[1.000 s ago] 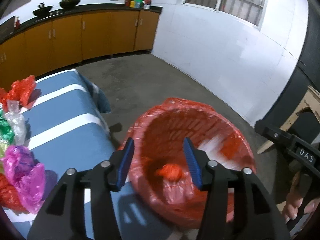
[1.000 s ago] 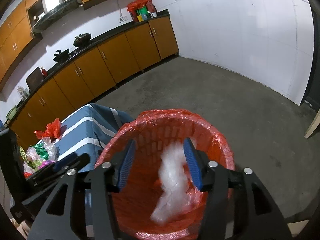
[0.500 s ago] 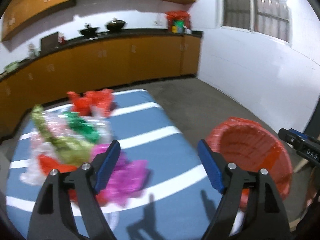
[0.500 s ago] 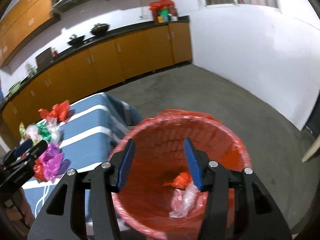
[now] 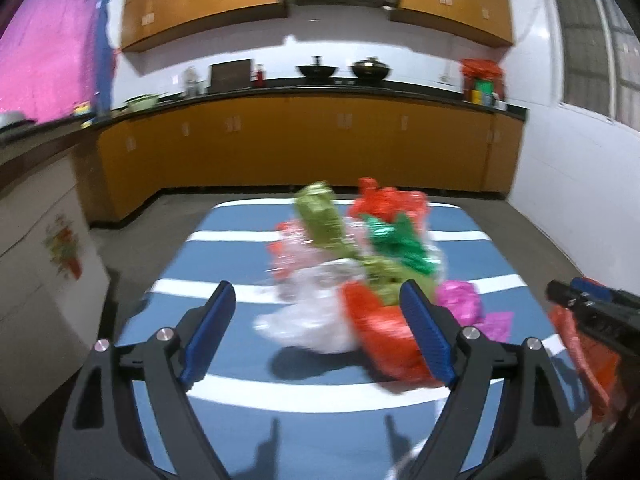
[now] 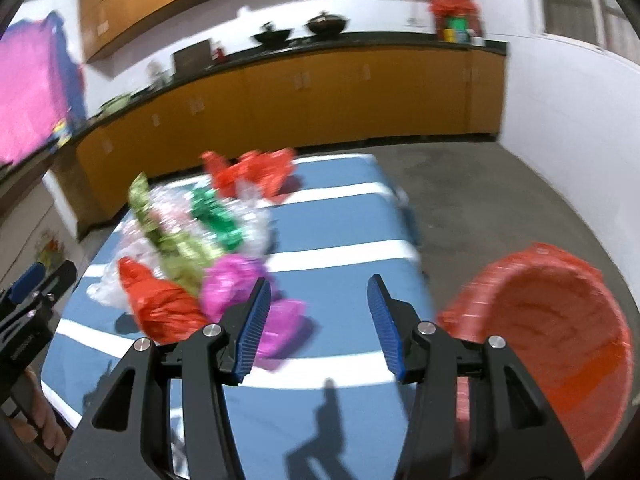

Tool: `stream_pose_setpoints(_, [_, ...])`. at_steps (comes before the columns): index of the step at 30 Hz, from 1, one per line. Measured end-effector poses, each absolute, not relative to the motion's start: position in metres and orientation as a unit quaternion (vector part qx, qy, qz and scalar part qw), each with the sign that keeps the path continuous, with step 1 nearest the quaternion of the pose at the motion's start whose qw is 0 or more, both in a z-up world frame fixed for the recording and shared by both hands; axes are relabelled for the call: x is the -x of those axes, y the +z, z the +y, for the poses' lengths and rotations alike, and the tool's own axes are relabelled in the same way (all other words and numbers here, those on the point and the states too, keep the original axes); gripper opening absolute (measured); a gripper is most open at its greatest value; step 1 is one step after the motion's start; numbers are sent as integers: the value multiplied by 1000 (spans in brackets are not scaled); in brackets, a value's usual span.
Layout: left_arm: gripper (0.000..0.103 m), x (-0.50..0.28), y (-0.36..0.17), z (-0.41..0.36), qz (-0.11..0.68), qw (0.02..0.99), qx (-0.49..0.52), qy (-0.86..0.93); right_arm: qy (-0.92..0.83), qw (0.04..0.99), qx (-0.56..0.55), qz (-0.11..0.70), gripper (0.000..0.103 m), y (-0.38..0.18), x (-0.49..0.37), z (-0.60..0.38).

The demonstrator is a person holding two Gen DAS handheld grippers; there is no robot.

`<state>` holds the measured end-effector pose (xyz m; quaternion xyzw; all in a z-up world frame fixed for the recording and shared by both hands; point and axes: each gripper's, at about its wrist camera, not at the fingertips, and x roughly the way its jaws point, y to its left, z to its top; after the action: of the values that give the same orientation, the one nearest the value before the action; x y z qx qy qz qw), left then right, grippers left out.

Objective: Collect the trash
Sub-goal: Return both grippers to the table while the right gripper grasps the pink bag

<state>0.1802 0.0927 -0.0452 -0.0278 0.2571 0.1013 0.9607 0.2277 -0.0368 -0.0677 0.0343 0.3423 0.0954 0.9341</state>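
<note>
Here, blurred frames. Left gripper (image 5: pixel 318 336) spread wide, nothing between its ribbed blue pads (image 5: pixel 208 334); it hangs over the near half of the table (image 5: pixel 240 432), which wears a blue cloth with white stripes. Right gripper (image 6: pixel 318 326) likewise agape and empty, above the table's right edge.

Trash pile (image 5: pixel 352 264) sits mid-table toward the far edge: crinkled plastic bags, soft and shapeless. Clear film (image 5: pixel 312 320) nearest, a glossy red bag (image 5: pixel 380 332) touching it, olive-green foil (image 5: pixel 320 216) upright behind, bright green wrapper (image 5: pixel 396 244), magenta bag (image 6: pixel 232 284) at the pile's right side.

Round bin (image 6: pixel 552 344), lined with thin red plastic, stands on the concrete floor just beside the table's right edge. Its contents can't be made out.
</note>
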Motion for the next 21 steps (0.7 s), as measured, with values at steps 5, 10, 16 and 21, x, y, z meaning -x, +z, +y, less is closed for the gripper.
stream_pose_setpoints(5, [83,-168,-52,127,264,955,46,126,113,924,-19,365,51,-87,-244,6])
stream_pose_setpoints(10, [83,-164,-59,143,270,952,54,133,113,918,-15,379,52,-99,-254,26])
stream_pose_setpoints(16, [83,-169,-66,147,279,949,62,131,94,915,13,393,52,-114,-266,35])
stream_pose_setpoints(21, [83,-171,-72,142,286,948,63,122,69,914,37,397,51,-119,-270,29])
